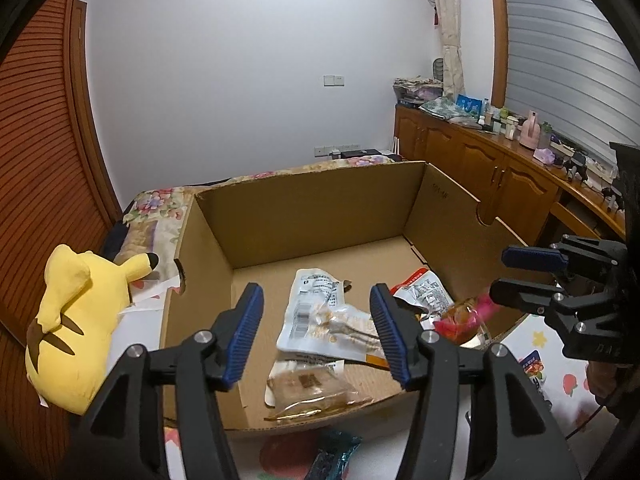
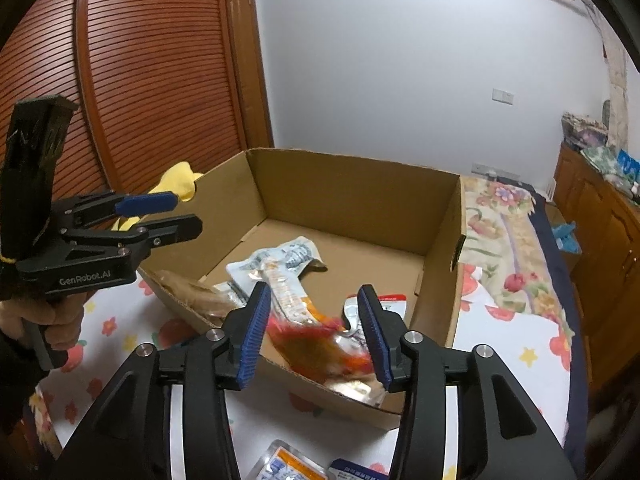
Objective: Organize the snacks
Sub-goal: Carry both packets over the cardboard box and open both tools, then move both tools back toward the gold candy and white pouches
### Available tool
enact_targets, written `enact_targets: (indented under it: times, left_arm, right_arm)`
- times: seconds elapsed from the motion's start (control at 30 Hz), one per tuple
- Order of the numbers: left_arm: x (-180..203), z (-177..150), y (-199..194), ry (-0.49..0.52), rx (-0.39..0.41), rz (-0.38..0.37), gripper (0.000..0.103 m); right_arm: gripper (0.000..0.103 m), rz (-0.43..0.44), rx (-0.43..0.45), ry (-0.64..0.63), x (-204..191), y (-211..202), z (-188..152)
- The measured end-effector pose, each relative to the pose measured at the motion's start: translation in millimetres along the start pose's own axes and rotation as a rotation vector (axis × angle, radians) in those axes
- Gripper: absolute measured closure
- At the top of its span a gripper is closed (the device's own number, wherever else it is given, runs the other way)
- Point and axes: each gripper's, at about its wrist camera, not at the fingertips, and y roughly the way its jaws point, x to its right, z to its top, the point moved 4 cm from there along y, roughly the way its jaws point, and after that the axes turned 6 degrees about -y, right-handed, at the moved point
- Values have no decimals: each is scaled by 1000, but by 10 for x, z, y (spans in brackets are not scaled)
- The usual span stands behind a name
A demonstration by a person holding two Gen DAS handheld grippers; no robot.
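left wrist view: the left gripper (image 1: 316, 332) is seen open above the cardboard box (image 1: 320, 196), nothing pressed between its pads, with a white snack packet (image 1: 316, 312) lying on the box floor beyond them. in the right wrist view the right gripper (image 2: 316, 336) is likewise open, a blurred red-orange packet (image 2: 316, 340) seen between its fingers, unclamped.

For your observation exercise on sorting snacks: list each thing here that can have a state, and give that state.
Cardboard box: open at the top, several snack packets inside.
White packet: lying flat in the box.
Brown packet: sealed, lying near the box's front wall.
Red packet: blurred, in the box, not gripped.
Left gripper: open, empty.
Right gripper: open, empty.
Yellow plush toy: lying beside the box.
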Motion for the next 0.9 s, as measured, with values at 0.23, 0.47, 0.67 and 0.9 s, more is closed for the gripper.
enact_targets:
  times: [0.23,0.47,0.67,0.9]
  left_arm:
    - [73,-62,-139,25,7,-8,44]
    - [171,-194,-468,44,25,-22,43]
    - [235,-394,-760,51,35,-38,42]
    - [319,-783,-920,67,6,-46,42]
  right_arm:
    - [47,-32,24,9,21,-116,12]
    - [45,-65,40,8,-38,-430,-46]
    - [41,-95,47,27,-75,-744,-204]
    - [37,-140,19,50,-113,-953,-510]
